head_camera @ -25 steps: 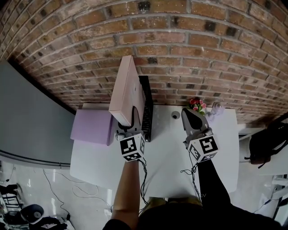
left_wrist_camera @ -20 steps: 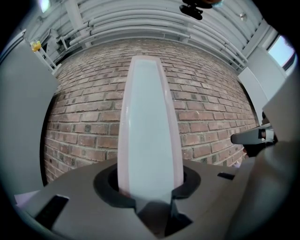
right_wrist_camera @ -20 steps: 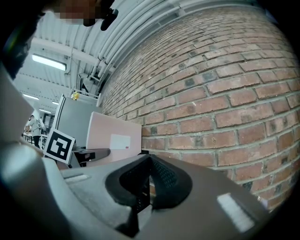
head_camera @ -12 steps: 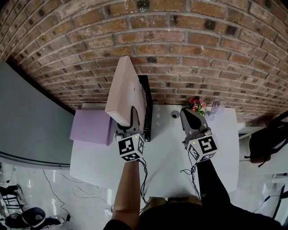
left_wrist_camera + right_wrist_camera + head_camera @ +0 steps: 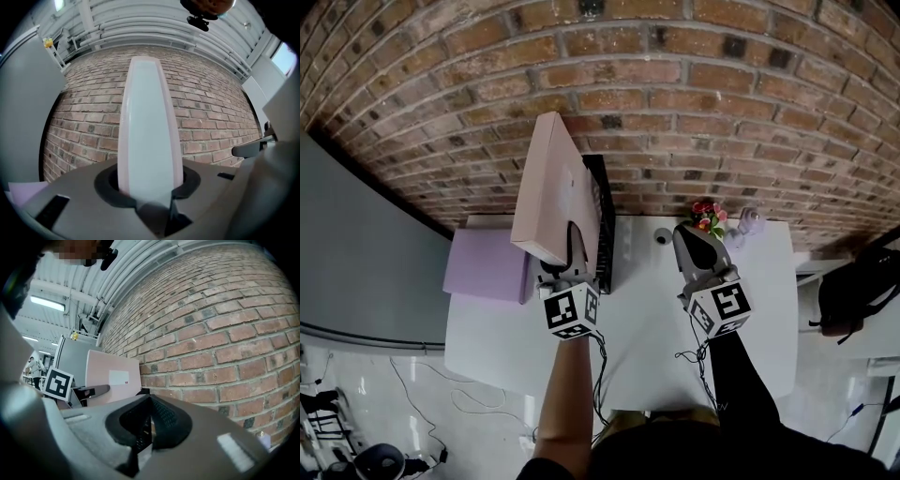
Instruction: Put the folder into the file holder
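Note:
My left gripper (image 5: 563,255) is shut on the lower edge of a pale pink folder (image 5: 551,190) and holds it upright, leaning left, in front of the brick wall. In the left gripper view the folder's spine (image 5: 149,131) rises straight out from between the jaws. Just right of the folder, a black mesh file holder (image 5: 603,225) stands against the wall. My right gripper (image 5: 694,246) hovers over the white table (image 5: 647,328), shut and empty. The right gripper view shows the folder (image 5: 112,380) off to the left.
A purple folder (image 5: 487,265) lies flat at the table's left end. Small red flowers (image 5: 708,217) and a small round object (image 5: 664,239) sit by the wall near the right gripper. A grey panel (image 5: 366,244) stands left of the table.
The pink folder has risen a little and leaned further to the left. Both grippers have shifted only slightly.

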Action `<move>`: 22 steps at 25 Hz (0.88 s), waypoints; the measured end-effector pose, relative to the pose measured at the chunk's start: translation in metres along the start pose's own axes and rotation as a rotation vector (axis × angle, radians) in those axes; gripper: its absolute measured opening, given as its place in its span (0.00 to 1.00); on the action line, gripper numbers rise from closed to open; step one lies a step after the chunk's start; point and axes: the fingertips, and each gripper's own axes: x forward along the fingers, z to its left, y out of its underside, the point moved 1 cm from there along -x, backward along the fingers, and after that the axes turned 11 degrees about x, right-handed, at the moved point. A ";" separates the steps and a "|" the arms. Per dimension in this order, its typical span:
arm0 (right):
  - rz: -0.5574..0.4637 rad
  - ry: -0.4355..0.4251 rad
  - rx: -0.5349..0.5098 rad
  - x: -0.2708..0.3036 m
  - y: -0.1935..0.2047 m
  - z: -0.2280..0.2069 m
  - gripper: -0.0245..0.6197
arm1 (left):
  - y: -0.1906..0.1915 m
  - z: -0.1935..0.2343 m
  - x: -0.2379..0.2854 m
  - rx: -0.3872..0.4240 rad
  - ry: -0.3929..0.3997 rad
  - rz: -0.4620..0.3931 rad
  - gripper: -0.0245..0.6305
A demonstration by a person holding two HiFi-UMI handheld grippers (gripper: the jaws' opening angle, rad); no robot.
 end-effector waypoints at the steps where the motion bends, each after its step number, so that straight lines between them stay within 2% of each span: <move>1: 0.001 0.001 0.000 0.000 0.001 0.000 0.04 | 0.002 0.000 -0.001 -0.002 0.000 -0.002 0.26; 22: 0.031 0.010 0.000 -0.001 0.015 0.003 0.04 | 0.050 -0.009 -0.010 0.022 0.015 0.114 0.27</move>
